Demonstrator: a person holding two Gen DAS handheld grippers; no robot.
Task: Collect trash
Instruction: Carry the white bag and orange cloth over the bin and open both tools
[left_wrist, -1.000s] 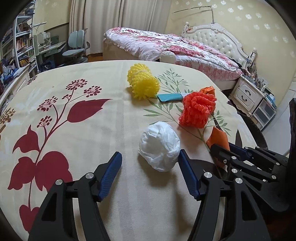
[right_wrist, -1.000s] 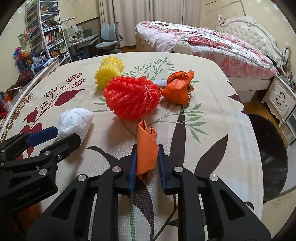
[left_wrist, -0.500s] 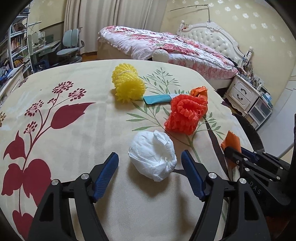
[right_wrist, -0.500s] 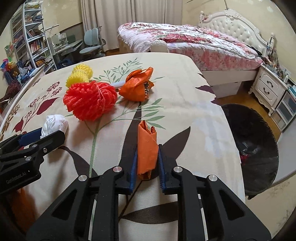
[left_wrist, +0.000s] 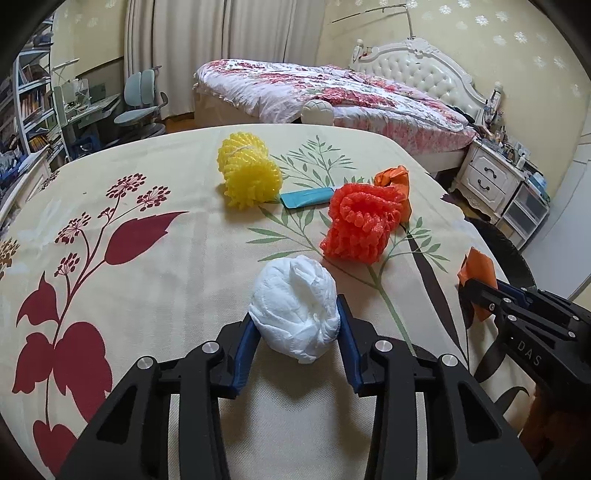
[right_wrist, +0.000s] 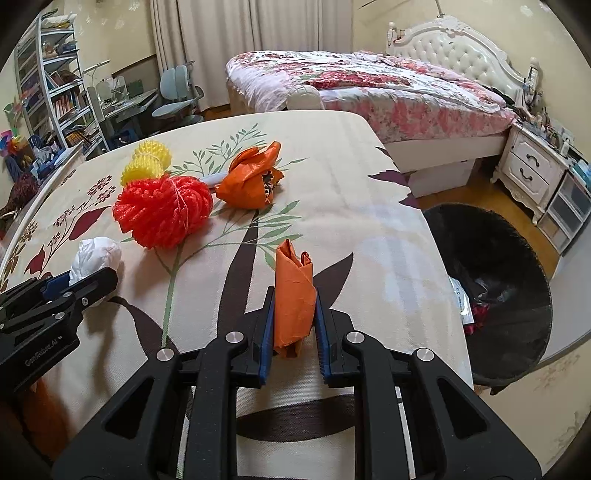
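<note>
A crumpled white paper wad (left_wrist: 295, 314) lies on the flowered tablecloth (left_wrist: 166, 280), and my left gripper (left_wrist: 294, 314) is closing on it, both blue pads touching its sides. A folded orange wrapper (right_wrist: 293, 295) stands upright between the jaws of my right gripper (right_wrist: 294, 295), which is shut on it near the table's right edge. Farther back lie a red foam net (left_wrist: 360, 225), a yellow foam net (left_wrist: 247, 177), a teal packet (left_wrist: 306, 196) and a crumpled orange bag (right_wrist: 251, 177). A black lined trash bin (right_wrist: 491, 258) stands on the floor right of the table.
The table's right edge (right_wrist: 436, 258) drops off toward the bin. Behind the table are a bed (left_wrist: 332, 92), a white nightstand (right_wrist: 532, 173), a desk with chairs (left_wrist: 136, 96) and bookshelves (right_wrist: 55, 92). A wide stretch of cloth on the left bears only its printed flowers.
The left jaws have drawn in from wide open onto the white wad. The right gripper, still holding the orange wrapper, has shifted right toward the table edge and the bin.
</note>
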